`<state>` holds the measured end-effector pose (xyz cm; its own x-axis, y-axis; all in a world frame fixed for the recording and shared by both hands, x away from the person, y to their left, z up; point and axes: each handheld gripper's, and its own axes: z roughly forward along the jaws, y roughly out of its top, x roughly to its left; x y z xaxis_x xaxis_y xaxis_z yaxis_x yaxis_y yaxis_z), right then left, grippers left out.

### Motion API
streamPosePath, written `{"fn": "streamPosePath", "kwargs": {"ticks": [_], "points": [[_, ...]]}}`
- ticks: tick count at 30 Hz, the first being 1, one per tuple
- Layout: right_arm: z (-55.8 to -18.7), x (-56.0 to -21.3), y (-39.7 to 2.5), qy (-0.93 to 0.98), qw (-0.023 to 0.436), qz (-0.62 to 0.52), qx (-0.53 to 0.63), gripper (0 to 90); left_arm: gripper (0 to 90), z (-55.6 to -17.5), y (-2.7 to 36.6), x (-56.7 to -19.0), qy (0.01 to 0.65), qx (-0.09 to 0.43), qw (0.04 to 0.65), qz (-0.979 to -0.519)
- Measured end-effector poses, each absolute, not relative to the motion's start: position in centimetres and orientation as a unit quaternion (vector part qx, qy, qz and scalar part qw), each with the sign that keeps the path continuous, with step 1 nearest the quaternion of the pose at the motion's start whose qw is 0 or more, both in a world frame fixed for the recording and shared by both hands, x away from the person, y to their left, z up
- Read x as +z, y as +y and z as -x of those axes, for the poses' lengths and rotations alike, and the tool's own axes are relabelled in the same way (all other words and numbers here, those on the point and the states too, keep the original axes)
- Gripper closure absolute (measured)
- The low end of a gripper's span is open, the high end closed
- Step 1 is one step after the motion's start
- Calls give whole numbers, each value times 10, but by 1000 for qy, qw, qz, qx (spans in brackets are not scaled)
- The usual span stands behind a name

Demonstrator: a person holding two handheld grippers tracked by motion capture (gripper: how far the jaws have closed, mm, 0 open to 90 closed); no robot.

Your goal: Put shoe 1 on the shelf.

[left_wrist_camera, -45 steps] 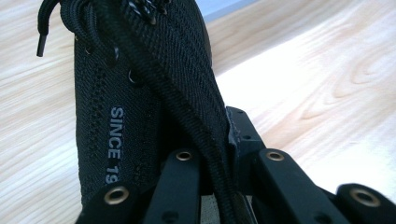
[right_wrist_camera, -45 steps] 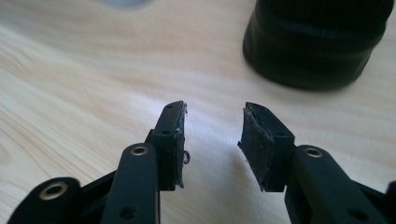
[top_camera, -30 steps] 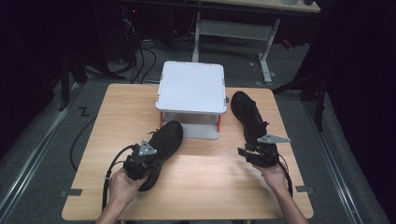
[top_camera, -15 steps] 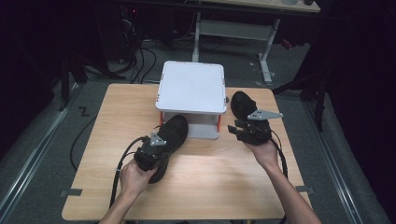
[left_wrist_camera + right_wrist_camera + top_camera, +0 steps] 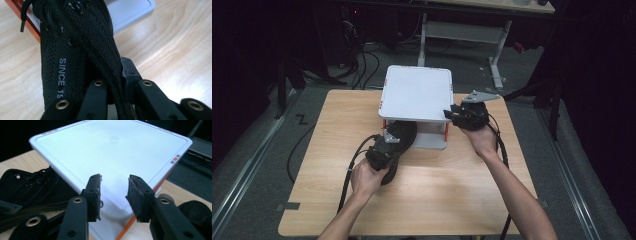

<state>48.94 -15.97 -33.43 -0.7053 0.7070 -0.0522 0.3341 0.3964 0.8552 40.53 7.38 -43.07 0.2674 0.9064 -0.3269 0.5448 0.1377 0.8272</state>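
Black mesh shoe (image 5: 75,57), "SINCE" lettering, pinched in left jaws; right jaws spread.

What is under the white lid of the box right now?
Under the white lid the toe of the black shoe held by the left claw reaches in at the box's open front. The lid covers the rest of the box's inside.

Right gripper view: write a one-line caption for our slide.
Open right gripper poised over the white box lid's corner, a black shoe beside it.
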Motion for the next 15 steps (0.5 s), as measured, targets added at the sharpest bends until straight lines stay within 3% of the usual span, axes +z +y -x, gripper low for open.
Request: {"fn": "streamPosePath", "kwargs": {"ticks": [15], "points": [[-533,-343,-113,825,193,-330,416,591,834,-452,63,-430,587,232,486,-605]]}}
